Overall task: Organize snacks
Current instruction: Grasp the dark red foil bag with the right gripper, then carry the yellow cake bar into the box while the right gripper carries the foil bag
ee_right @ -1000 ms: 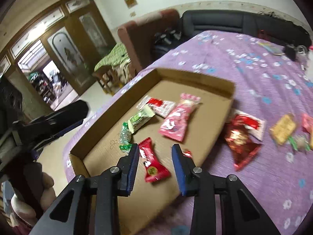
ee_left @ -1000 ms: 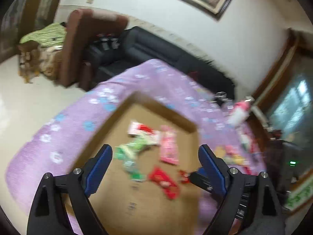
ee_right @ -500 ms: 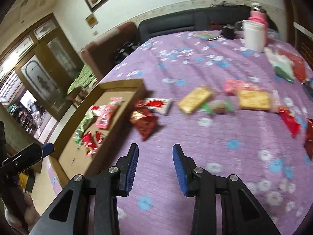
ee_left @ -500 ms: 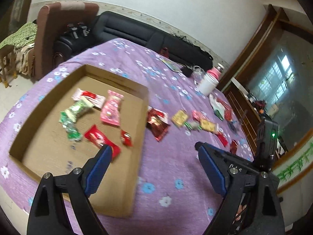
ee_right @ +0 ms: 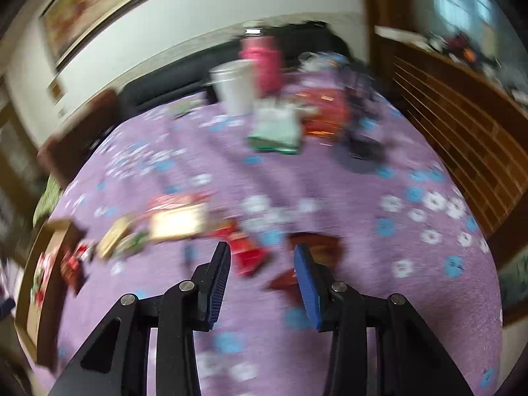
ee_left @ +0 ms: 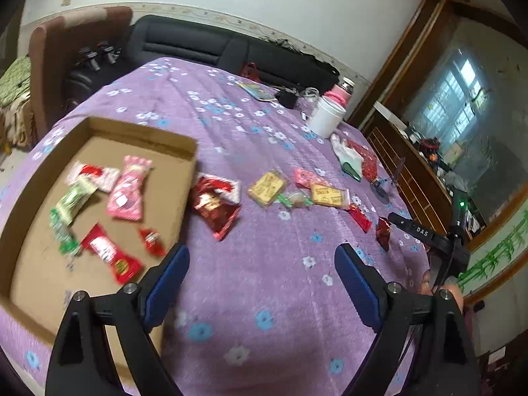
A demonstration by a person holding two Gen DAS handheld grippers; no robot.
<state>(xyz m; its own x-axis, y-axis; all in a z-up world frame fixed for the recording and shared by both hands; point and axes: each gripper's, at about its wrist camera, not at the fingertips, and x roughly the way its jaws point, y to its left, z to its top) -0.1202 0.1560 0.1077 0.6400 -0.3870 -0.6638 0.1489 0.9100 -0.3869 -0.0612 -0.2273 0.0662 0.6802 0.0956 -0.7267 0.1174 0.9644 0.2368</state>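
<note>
Cardboard box (ee_left: pixel 184 178) on the table (ee_left: pixel 264 280) holds some snacks (ee_left: pixel 127 191); others (ee_left: pixel 267 187) lie just beside it. Left hand-held gripper (ee_left: pixel 260 274) wide open, right hand-held gripper (ee_right: pixel 260 270) partly open; both empty.

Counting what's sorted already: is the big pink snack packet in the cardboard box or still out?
In: the pink packet lies flat inside the cardboard box.

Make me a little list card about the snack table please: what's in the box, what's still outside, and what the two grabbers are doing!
surface: purple flowered tablecloth
container: cardboard tray
in tray: pink packet, red packet, others
outside tray: dark red bag, yellow cracker packs
left gripper: open, empty
right gripper: open, empty, over small red snacks
</note>
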